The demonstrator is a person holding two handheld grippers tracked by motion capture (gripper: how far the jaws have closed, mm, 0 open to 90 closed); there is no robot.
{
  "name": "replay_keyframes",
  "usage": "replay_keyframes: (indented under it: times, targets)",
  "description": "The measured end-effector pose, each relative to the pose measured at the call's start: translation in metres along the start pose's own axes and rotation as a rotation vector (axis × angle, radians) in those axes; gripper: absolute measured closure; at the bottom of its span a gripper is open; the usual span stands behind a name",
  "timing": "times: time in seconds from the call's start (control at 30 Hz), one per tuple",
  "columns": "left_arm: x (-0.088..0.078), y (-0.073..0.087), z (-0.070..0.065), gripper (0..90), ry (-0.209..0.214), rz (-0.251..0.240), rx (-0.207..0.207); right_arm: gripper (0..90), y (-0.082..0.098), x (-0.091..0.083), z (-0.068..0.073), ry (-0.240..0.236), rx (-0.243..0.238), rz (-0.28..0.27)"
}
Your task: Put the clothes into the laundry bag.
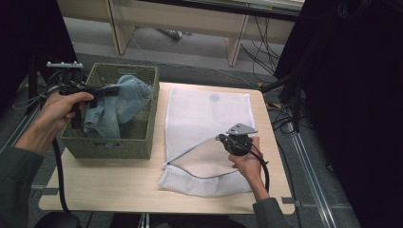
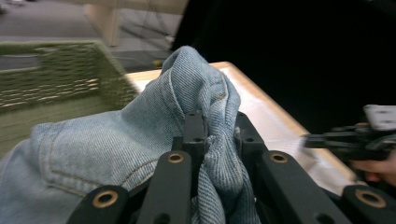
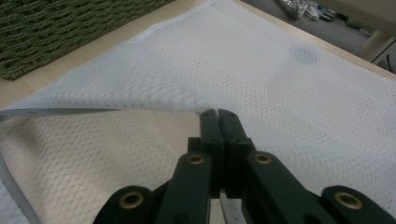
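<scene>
Left gripper (image 2: pixel 212 128) pinches a fold of the denim garment (image 2: pixel 116 154), holding it above the green woven basket (image 1: pixel 138 142) at the tabletop's (image 1: pixel 104 185) left; right gripper (image 3: pixel 218 116), jaws pressed together, nips the upper edge of the white mesh laundry bag (image 3: pixel 280 93), lifting its mouth ajar

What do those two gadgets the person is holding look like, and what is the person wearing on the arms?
Both are black handheld tools. The left gripper and right gripper each end in two flat black jaws on hinged bars with brass-coloured rivets. Each carries a grey three-cornered plate on top and trails a black cable. The person wears dark grey-green sleeves.
</scene>
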State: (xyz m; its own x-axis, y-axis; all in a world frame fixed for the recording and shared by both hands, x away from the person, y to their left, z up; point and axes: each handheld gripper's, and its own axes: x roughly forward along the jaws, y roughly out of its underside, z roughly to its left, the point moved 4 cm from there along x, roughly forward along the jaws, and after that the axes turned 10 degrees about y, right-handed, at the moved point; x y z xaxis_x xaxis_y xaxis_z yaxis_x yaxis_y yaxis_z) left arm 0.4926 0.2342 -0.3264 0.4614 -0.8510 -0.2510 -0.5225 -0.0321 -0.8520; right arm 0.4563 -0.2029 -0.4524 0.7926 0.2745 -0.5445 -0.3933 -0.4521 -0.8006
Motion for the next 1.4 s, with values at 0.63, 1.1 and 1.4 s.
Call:
replay_keyframes:
  times: [0.63, 1.1, 1.4]
  targets:
    - [-0.005, -0.01, -0.048, 78.2, 0.105, -0.007, 0.034, 90.0, 0.0, 0.0, 0.001, -0.002, 0.003, 0.008]
    - [0.024, 0.023, 0.061, 76.7, -0.266, 0.205, 0.009, 90.0, 0.0, 0.001, 0.002, -0.006, 0.002, 0.007]
    - [0.043, 0.061, 0.119, 73.6, -0.599, 0.572, 0.131, 90.0, 0.001, 0.001, 0.002, -0.008, -0.004, 0.009]
